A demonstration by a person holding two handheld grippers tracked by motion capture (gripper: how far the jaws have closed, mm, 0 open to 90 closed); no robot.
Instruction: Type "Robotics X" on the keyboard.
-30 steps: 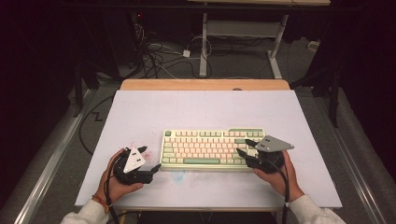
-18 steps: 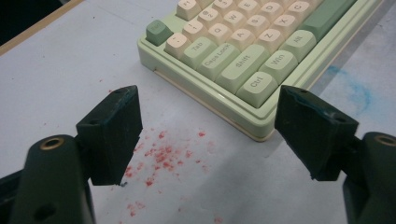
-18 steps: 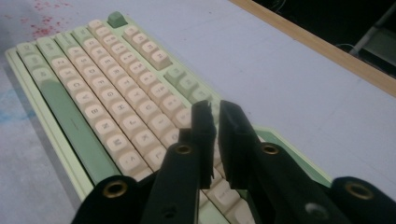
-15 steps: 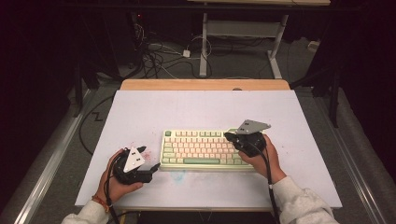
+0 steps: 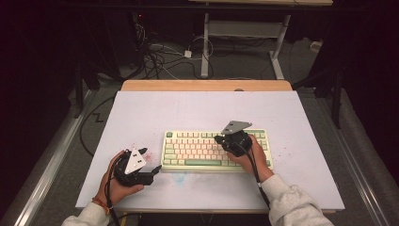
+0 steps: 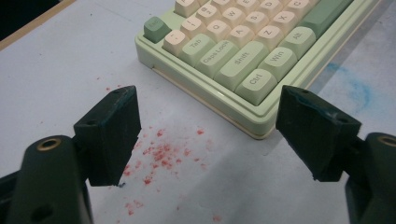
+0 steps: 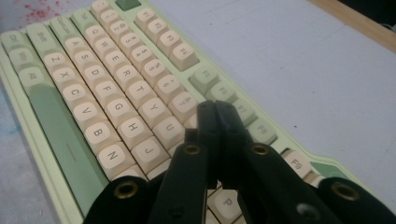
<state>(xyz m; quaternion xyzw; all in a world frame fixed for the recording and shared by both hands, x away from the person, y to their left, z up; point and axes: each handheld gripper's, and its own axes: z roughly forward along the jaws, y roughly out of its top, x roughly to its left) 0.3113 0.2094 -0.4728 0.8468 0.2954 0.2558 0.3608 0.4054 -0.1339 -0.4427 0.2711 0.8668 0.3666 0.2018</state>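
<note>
The right gripper (image 5: 220,139) is hovering over the upper key rows of the mechanical keyboard (image 5: 197,150), jaws pressed flat together with nothing between them, tips sitting above the keys near the number row in the right gripper view (image 7: 215,109). The keyboard is lying near the front edge of the white table (image 5: 155,108), roughly centred, long side parallel to that edge. The risk here, to my eye: that closed tip is wider than a single keycap gap, so a push down could be catching two neighbouring keys at once, or sliding off a rounded cap if it is coming in at this slant. The right hand (image 5: 247,155) is reaching in from the front edge, wrist over the keyboard's right end, gripper pointing left and slightly down. The left gripper (image 5: 155,170) is resting by the keyboard's front-left corner, jaws spread wide and empty, aimed at the Ctrl key (image 6: 254,79) above red specks (image 6: 159,154) on the table; a nudge from it could be shifting the board.
</note>
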